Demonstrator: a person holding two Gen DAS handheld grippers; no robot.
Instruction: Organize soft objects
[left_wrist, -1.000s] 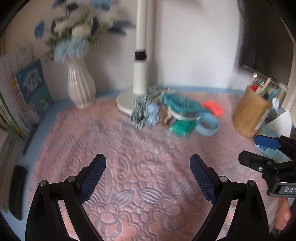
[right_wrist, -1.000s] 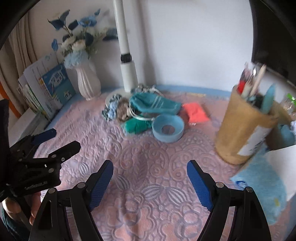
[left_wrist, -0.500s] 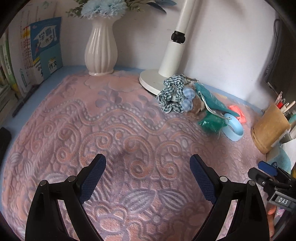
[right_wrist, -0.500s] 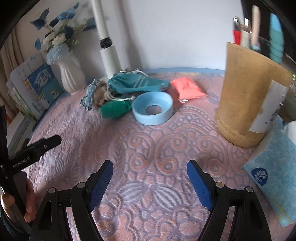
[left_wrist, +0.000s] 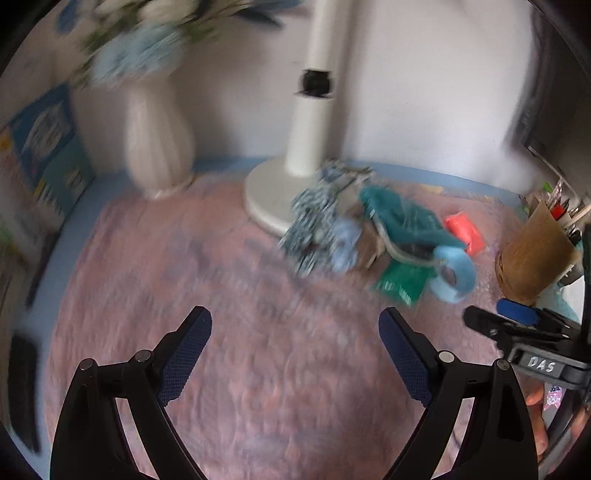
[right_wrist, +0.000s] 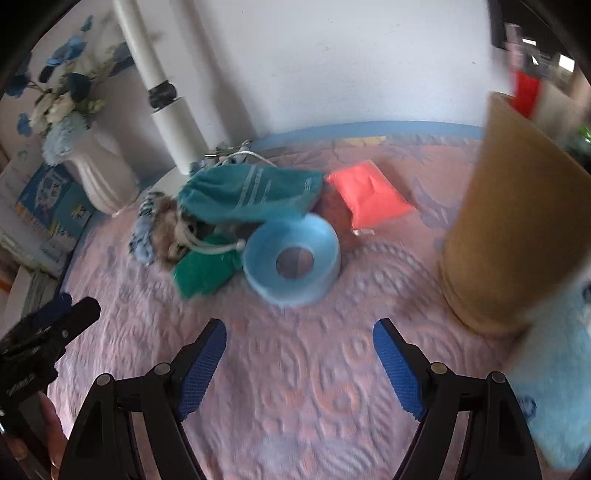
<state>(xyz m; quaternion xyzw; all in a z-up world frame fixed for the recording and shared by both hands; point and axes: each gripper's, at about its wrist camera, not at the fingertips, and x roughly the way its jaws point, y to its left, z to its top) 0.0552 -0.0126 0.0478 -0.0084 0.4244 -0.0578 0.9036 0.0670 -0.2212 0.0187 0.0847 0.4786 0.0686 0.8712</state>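
Your soft things lie heaped at the back edge of the pink mat (right_wrist: 295, 406): the teal drawstring pouch (right_wrist: 251, 192) is draped over the light blue ring (right_wrist: 291, 262), green bag (right_wrist: 203, 273) and checked scrunchie (left_wrist: 310, 225). Your right gripper (right_wrist: 299, 354) and left gripper (left_wrist: 295, 350) both gape, empty; grabbing into the tangle risks dragging neighbours along by the cord
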